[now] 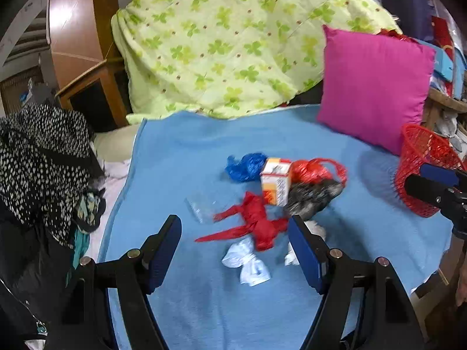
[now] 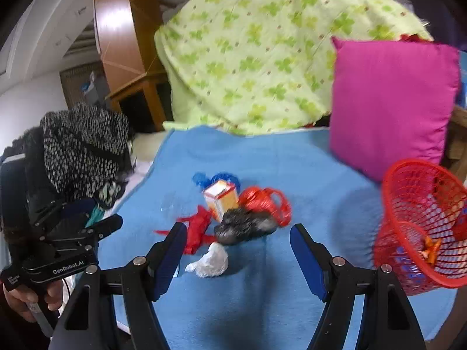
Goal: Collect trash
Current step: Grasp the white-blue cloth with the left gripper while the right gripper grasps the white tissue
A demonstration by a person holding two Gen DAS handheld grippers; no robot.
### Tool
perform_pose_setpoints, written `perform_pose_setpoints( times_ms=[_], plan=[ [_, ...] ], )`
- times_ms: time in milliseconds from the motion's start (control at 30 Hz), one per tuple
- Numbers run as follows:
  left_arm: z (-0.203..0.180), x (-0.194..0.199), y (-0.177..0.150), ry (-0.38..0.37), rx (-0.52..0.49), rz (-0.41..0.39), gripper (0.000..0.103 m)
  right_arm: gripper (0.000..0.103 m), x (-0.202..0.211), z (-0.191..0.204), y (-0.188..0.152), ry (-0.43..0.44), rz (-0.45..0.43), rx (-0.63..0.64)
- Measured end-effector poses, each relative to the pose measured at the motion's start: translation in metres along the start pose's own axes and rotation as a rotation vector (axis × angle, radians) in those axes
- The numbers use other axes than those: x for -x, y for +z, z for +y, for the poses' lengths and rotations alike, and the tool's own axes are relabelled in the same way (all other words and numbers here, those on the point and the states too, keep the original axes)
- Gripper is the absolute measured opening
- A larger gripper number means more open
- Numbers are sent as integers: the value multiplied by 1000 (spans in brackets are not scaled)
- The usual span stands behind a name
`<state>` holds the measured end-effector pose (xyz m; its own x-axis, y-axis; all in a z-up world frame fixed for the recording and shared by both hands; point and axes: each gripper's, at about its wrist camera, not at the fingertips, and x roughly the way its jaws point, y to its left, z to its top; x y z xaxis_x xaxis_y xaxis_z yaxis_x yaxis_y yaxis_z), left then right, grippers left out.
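Note:
Trash lies in a heap on the blue blanket [image 1: 181, 157]: a blue bag [image 1: 246, 167], an orange and white carton [image 1: 275, 183], a red net bag [image 1: 318, 170], a black bag [image 1: 313, 197], a red wrapper [image 1: 254, 221], white paper [image 1: 248, 262] and a clear plastic piece [image 1: 201, 207]. My left gripper [image 1: 235, 248] is open and empty, just short of the red wrapper and white paper. My right gripper [image 2: 238, 250] is open and empty, near a white wad [image 2: 211, 261] and the black bag [image 2: 243, 226]. A red mesh basket [image 2: 420, 227] stands at the right and holds some items.
A magenta pillow [image 1: 373, 87] leans behind the basket. A green clover quilt [image 1: 233, 38] is piled at the back. Black-and-white spotted cloth [image 1: 43, 160] is heaped at the left edge of the bed. A wooden cabinet [image 1: 96, 93] stands beyond.

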<state>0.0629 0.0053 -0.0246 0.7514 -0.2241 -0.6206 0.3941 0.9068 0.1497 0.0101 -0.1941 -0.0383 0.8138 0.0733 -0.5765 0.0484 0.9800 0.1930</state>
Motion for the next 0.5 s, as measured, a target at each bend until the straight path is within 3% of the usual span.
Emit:
perform_pose_setpoints(
  times_ms=[367, 500],
  plan=[
    [64, -80, -70, 9, 141, 272, 76, 71, -118, -2, -35, 119, 264, -128],
    [70, -90, -75, -32, 182, 301, 76, 68, -155, 1, -39, 143, 313, -169]
  ],
)
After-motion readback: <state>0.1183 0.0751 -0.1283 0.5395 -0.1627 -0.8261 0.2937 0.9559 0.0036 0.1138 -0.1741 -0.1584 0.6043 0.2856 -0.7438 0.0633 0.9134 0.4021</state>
